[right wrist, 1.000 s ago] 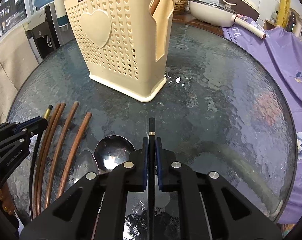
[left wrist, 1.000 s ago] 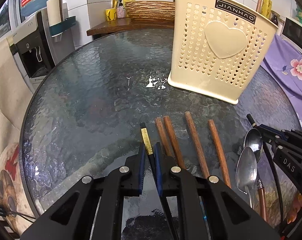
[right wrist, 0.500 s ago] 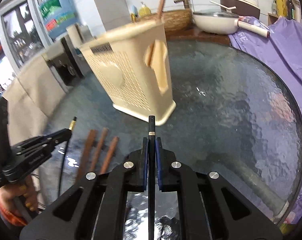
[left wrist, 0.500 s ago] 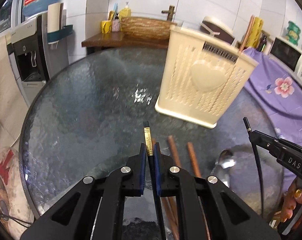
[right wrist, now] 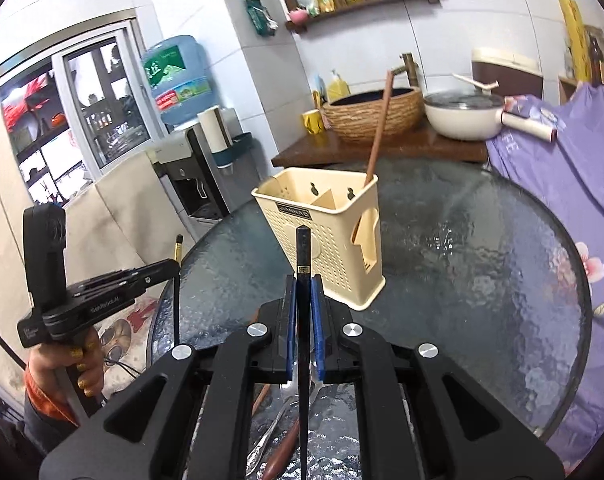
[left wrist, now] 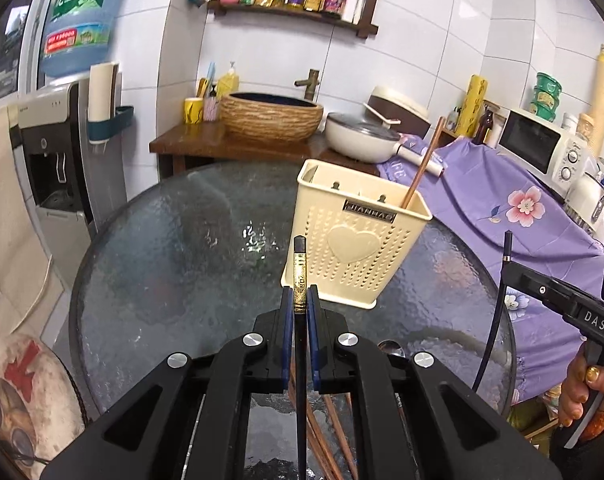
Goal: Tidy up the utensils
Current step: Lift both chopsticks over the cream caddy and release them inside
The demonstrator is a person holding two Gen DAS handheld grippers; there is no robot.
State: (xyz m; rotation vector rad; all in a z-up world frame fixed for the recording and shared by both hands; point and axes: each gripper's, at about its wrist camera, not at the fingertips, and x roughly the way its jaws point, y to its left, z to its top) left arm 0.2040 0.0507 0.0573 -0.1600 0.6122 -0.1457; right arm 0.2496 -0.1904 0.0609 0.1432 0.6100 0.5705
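Compared with one second ago, the left gripper [left wrist: 300, 312] and the right gripper [right wrist: 303, 300] are now raised well above the glass table [left wrist: 174, 264], each one carrying its black chopstick [left wrist: 300, 276] up from the surface. The cream utensil holder [left wrist: 357, 248] now appears lower and farther, so its open top is visible. The brown chopsticks [left wrist: 321, 420] and the spoons [right wrist: 278, 420] on the table are now low behind the fingers.
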